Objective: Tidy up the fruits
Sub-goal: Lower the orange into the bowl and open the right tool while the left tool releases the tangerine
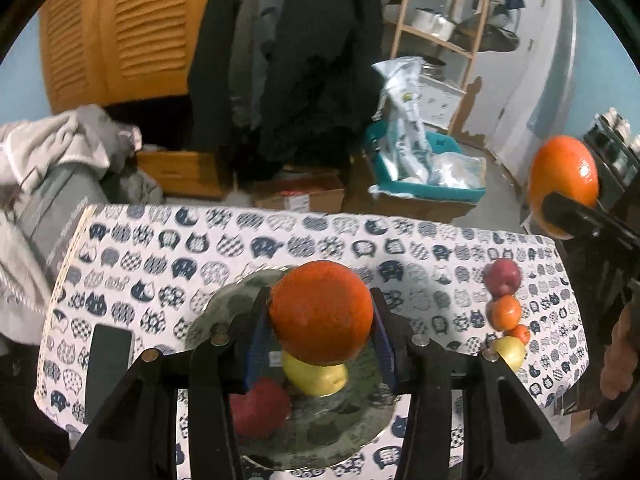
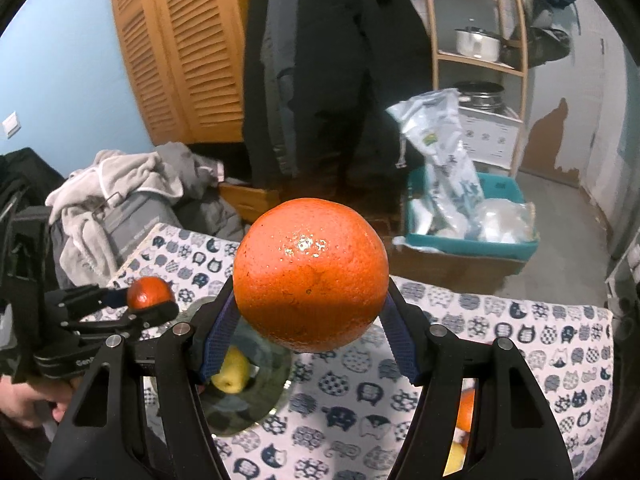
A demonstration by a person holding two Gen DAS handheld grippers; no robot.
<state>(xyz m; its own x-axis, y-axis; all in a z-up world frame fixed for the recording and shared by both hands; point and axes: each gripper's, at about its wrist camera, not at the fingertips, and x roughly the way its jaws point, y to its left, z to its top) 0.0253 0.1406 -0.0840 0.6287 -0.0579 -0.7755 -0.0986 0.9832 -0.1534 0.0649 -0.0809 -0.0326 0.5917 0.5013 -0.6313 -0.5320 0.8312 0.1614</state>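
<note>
Left gripper [image 1: 322, 318] is clamped on a small orange [image 1: 321, 317], pads pressing both sides, fruit lifted clear of the worktop [image 1: 224, 240] and hanging over the silver plate [image 1: 320, 436]. Right gripper [image 2: 311, 280] is clamped on a bigger orange [image 2: 311, 274], also held in the air above the worktop, with the blue pads tight on its flanks. Plate sits near the front middle of the cat-print cloth; on it a yellow fruit [image 1: 316, 378] and a dark red fruit [image 1: 260, 406], close together, whether touching I cannot tell. In the right wrist view the same yellow fruit [image 2: 232, 372] shows on the plate [image 2: 256, 408] behind the left finger. Loose fruit still on the cloth at the right side, lined up in a row: a red apple [image 1: 503, 276] at the far end, then a mandarin [image 1: 506, 312], a smaller mandarin [image 1: 522, 334], and a yellow fruit [image 1: 509, 352] nearest, each just beside the next. A dark phone [image 1: 109, 368] lies flat on the left part of the cloth, well apart from the plate. Left wrist view also catches the right gripper's orange [image 1: 564, 184] at the right edge, above the worktop's far corner; right wrist view catches the left gripper with its orange [image 2: 150, 292] low on the left, a hand [image 2: 24, 404] on the handle. Background: hanging dark coats [image 2: 332, 72], a wooden shelf [image 2: 476, 60] with pots, a teal bin [image 2: 468, 236] of bags on the floor.
</note>
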